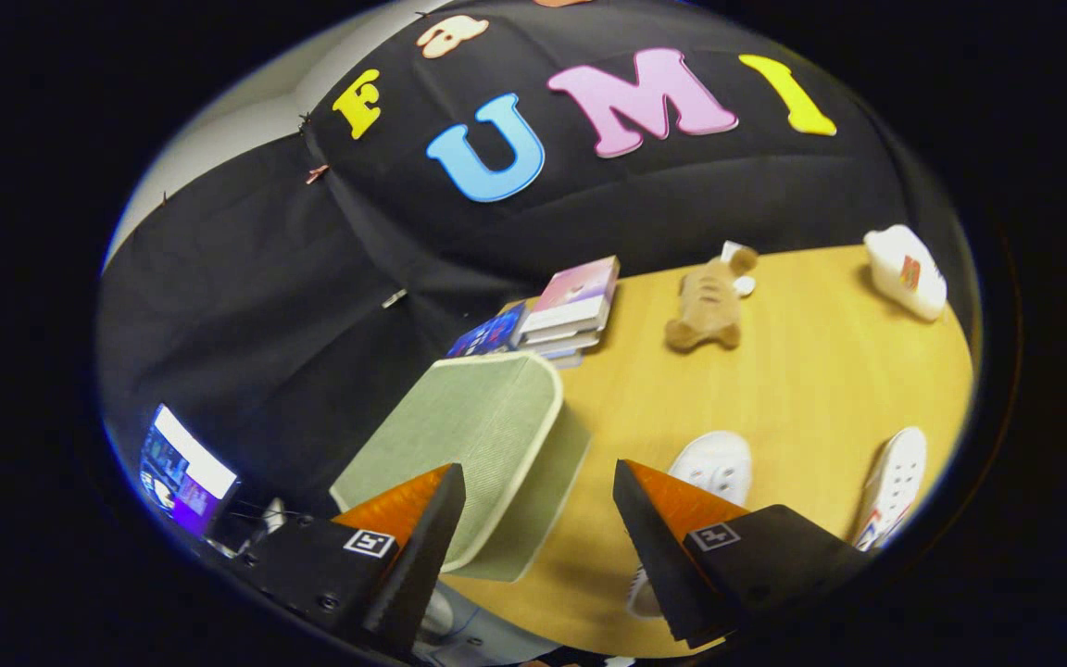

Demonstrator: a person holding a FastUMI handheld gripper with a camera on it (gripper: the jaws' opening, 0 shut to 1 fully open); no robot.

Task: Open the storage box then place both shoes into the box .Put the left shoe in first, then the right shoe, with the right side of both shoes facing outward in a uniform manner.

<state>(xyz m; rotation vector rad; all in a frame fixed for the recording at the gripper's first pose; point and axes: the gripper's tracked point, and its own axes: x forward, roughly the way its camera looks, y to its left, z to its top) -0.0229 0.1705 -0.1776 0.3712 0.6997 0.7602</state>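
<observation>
A pale green storage box [473,435] with a cream-edged lid stands closed on the wooden table [802,371], partly between and just ahead of my fingers. My gripper [538,500] is open, with nothing held; its left fingertip overlaps the box's near corner and I cannot tell if it touches. A white shoe [714,468] lies right behind the right finger, partly hidden by it. A second white shoe [895,486] with coloured trim lies further right near the table's edge.
A stack of books [566,310] sits beyond the box by the cloth wall. A brown plush toy [708,306] lies mid-table and a white bottle-like object [907,271] at the far right. A lit screen [183,471] stands off the table, left of the box.
</observation>
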